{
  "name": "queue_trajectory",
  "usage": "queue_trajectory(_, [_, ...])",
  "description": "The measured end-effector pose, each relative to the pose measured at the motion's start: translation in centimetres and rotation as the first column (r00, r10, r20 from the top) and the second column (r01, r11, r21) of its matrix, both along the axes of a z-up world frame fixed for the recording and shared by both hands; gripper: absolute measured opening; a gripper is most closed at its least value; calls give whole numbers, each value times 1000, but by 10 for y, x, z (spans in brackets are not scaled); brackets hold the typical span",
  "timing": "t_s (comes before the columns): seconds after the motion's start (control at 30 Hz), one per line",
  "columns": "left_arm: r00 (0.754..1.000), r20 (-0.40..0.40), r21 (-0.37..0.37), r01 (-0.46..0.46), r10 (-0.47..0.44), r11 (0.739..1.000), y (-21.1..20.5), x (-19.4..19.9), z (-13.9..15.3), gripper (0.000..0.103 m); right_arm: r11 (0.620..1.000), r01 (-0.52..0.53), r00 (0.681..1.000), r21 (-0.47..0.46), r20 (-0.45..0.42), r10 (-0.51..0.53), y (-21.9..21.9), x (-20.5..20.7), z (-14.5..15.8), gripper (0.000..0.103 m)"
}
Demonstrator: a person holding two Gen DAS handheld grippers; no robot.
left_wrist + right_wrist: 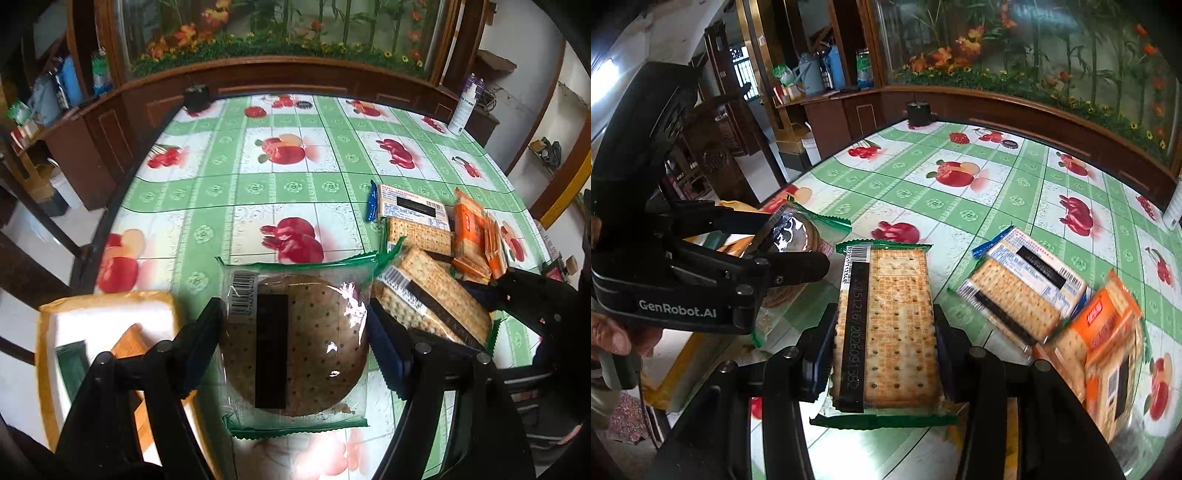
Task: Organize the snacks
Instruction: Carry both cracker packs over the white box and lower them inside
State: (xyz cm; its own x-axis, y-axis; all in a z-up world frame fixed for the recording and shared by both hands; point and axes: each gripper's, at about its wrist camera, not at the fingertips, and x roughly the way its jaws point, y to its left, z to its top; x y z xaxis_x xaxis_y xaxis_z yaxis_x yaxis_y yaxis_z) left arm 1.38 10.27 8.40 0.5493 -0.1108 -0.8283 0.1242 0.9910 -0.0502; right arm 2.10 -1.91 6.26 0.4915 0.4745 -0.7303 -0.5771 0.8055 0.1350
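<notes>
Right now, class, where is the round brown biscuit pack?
The round brown biscuit pack is clamped in the left gripper, lifted above the table's near-left edge, beside the yellow-rimmed box.

The round brown biscuit pack (295,343), in clear wrap with green crimped ends and a barcode at one corner, is held between the pads of the left claw (295,332), lifted off the fruit-print worktop (258,192) with its flat face to the camera. The square cracker pack (886,325), pale and dotted, green-ended with a black date strip along one side, is clamped in the right claw (886,343), just right of the round pack. To its right a loose heap lies on the worktop: a blue-edged cracker pack (1030,273) and orange packs (1108,332), overlapping and tilted.
</notes>
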Motion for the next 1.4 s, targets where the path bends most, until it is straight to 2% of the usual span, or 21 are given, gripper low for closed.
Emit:
queue_trajectory(0.13, [999, 44, 5, -18, 17, 1000, 4, -24, 7, 76, 1000, -7, 1000, 0, 26, 7, 5, -21, 4, 47])
queue_trajectory(0.4, [989, 121, 10, -83, 81, 997, 26, -65, 19, 76, 997, -41, 999, 69, 33, 39, 21, -51, 11, 47])
queue_trajectory(0.9, [960, 142, -10, -242, 241, 970, 110, -102, 20, 76, 982, -176, 984, 69, 51, 173, 106, -71, 13, 47])
queue_trajectory(1.2, [945, 122, -36, -300, 303, 953, 148, -104, 14, 76, 972, -222, 975, 76, 23, 220, 142, -67, 10, 47])
queue_trajectory(1.4, [937, 101, -37, -332, 334, 943, 169, -101, 5, 76, 968, -248, 969, 37, 4, 248, 171, -62, 2, 47])
